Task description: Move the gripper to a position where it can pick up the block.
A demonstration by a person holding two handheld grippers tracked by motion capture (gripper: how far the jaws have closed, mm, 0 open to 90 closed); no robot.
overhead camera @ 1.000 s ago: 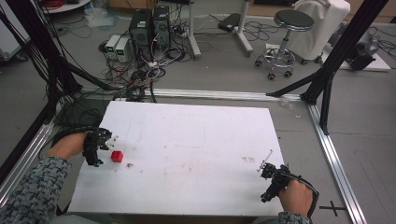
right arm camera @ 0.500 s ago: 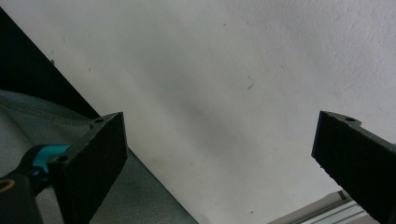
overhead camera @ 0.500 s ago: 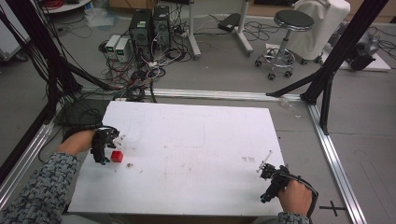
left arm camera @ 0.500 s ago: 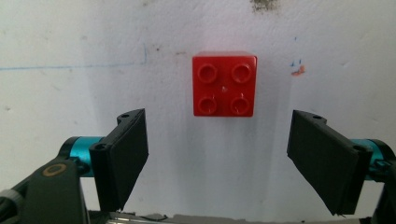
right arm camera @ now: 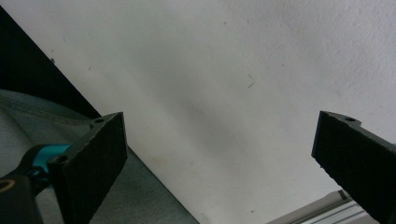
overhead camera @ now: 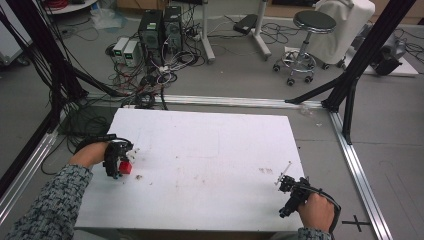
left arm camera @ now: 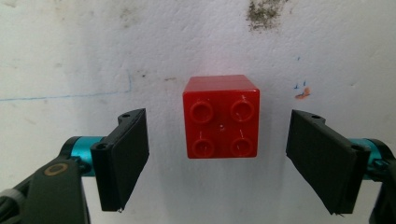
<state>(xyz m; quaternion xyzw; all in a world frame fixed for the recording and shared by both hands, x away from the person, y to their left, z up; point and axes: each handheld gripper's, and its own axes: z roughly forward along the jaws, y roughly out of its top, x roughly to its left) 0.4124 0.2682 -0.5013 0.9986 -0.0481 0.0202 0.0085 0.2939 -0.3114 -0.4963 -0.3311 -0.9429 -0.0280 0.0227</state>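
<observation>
One small red plastic four-stud building brick (left arm camera: 220,116) sits studs-up on the white, scuffed tabletop (overhead camera: 210,150), near its left edge. The left gripper (left arm camera: 217,161) is poised over the brick with its jaws apart, one black pad (left arm camera: 122,156) on each side and a visible gap between each pad and the brick's side walls — no contact yet.

Step in hand, as judged: approach and alignment for a pick. The brick lies roughly centred between the jaws. The next move calls for a short descent so the pads cover the side walls, then a square closure; an off-centre squeeze could twist or skid the brick.

Pose: in the high view the left hand (overhead camera: 90,154) reaches in from the left edge, gripper pointing down at the brick (overhead camera: 125,167). The right gripper (overhead camera: 289,192) rests low at the near right corner of the table, jaws wide apart over bare surface — holding nothing, well apart from the brick.
</observation>
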